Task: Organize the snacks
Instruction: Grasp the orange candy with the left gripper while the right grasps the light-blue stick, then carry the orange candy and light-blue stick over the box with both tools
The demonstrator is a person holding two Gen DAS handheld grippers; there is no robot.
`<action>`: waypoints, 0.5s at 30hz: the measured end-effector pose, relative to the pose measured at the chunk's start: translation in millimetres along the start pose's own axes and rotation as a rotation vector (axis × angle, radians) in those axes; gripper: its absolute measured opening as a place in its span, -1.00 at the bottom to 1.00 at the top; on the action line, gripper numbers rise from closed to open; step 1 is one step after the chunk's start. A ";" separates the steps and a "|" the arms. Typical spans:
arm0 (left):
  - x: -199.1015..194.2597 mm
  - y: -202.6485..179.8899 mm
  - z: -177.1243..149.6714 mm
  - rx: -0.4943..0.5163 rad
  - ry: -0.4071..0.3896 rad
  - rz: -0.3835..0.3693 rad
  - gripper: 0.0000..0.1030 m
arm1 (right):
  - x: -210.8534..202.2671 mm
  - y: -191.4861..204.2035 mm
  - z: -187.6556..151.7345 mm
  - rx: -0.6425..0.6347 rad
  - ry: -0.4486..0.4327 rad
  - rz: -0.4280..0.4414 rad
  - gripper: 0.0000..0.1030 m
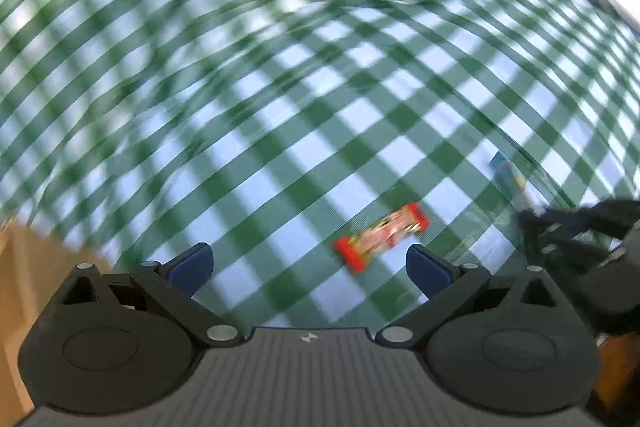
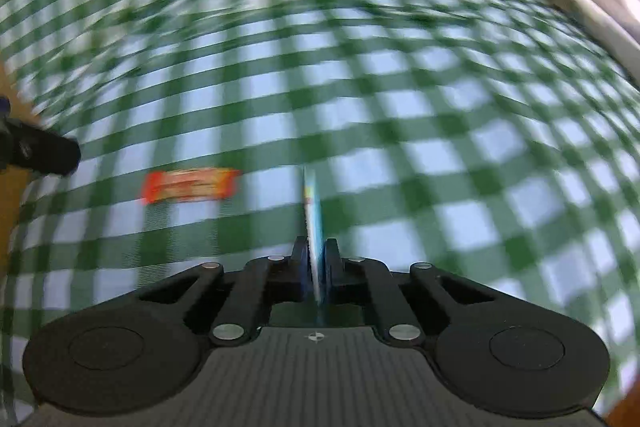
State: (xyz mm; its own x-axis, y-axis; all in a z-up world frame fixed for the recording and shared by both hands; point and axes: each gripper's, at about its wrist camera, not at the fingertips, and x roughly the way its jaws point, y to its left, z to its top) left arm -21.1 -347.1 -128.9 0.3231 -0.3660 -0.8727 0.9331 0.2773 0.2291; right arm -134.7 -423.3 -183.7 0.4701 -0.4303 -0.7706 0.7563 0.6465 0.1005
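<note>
Right wrist: right tongs (image 2: 316,255) clenched on a thin blue packet (image 2: 311,215); left tongs (image 1: 310,267) released above red snack (image 1: 382,235).

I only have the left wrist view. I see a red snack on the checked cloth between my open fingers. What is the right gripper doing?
Observer: The right gripper is shut on a thin blue packet, held edge-on.
Operator: Does the packet touch the red snack?
Observer: No. In the right wrist view the red snack lies apart, to the packet's left, flat on the cloth.
Operator: Can the right camera see my left gripper?
Observer: Only a dark part of it at the left edge; its fingertips are out of frame there.
</note>
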 end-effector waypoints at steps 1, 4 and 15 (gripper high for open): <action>7.3 -5.0 2.6 0.029 -0.006 -0.014 0.99 | -1.8 -9.9 -0.6 0.024 0.006 -0.012 -0.85; 36.5 -17.4 11.5 0.101 0.025 -0.071 0.99 | -3.8 -33.4 -3.0 0.065 0.011 -0.017 -0.84; 68.3 -18.6 20.6 -0.007 0.185 -0.182 -0.57 | -2.1 -37.6 -0.8 0.068 0.003 0.007 -0.86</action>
State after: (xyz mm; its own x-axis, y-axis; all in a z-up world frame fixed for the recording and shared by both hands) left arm -13.1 -395.6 -183.8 0.1147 -0.2423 -0.9634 0.9719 0.2279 0.0584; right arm -164.5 -446.2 -186.3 0.4745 -0.4236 -0.7716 0.7822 0.6050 0.1489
